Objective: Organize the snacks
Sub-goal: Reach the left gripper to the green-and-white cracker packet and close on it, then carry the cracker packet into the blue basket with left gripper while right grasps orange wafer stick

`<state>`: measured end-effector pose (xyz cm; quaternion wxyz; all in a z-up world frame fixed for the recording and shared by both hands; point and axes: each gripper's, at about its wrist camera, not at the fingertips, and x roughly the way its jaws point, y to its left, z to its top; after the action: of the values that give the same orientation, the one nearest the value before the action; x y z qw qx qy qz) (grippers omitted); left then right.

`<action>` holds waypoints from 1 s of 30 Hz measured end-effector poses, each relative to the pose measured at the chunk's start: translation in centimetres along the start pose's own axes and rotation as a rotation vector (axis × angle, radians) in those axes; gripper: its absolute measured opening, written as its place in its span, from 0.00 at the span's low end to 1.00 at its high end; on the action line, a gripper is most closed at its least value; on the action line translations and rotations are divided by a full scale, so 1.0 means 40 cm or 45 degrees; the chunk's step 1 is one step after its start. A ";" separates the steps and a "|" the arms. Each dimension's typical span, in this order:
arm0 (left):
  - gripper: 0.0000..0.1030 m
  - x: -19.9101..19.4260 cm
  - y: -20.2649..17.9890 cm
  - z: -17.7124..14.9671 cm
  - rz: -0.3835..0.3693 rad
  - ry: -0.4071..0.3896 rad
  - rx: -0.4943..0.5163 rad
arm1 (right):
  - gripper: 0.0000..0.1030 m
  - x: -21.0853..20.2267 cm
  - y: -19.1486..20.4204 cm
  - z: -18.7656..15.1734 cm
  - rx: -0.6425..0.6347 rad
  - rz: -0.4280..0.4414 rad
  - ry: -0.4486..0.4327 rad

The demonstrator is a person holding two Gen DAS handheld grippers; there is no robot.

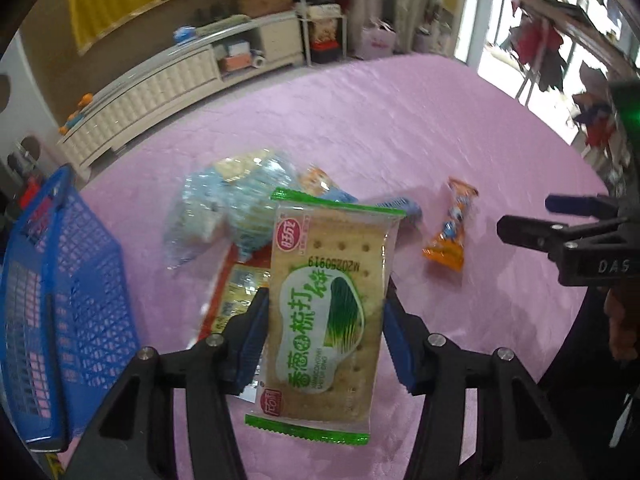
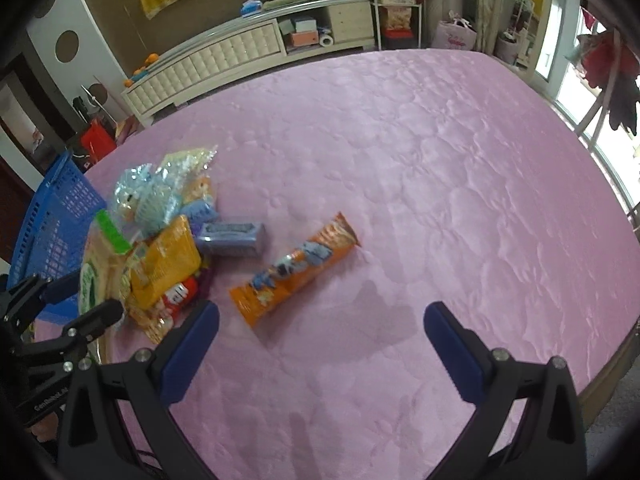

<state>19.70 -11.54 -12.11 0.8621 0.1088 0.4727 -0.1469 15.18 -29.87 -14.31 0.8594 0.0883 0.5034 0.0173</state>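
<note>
— Pink quilted bedspread (image 2: 420, 152) fills both views. What have I got on the left?

— My left gripper (image 1: 324, 324) is clamped on the green-edged cracker packet (image 1: 328, 304), lifted above the snack pile (image 1: 240, 216). Blue basket (image 1: 60, 300) sits just left of it.

— And the right?

— My right gripper (image 2: 320, 344) hangs spread wide, holding nothing. An orange snack tube (image 2: 292, 272) lies on the spread beyond it, beside the pile.

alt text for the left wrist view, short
The left gripper holds a green-edged cracker packet between its jaws above a pink bedspread. Behind it lies a pile of snacks and an orange packet; a blue basket stands at left.
</note>
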 end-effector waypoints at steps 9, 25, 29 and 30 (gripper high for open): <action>0.50 0.009 0.032 0.040 -0.007 -0.042 -0.077 | 1.00 0.077 0.013 0.051 0.093 0.046 0.070; 0.50 0.053 0.019 0.073 -0.087 -0.034 -0.143 | 0.37 0.180 0.048 0.063 0.076 -0.044 0.152; 0.50 0.027 0.038 0.060 -0.081 -0.047 -0.154 | 0.31 0.160 0.051 0.045 0.028 -0.026 0.124; 0.50 0.022 0.039 0.054 -0.074 -0.049 -0.157 | 0.30 0.153 0.054 0.039 -0.002 -0.043 0.108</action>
<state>22.38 -10.91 -11.62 0.8715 0.0387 0.4670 -0.1445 19.69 -27.25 -18.47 0.8376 0.0785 0.5406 0.0068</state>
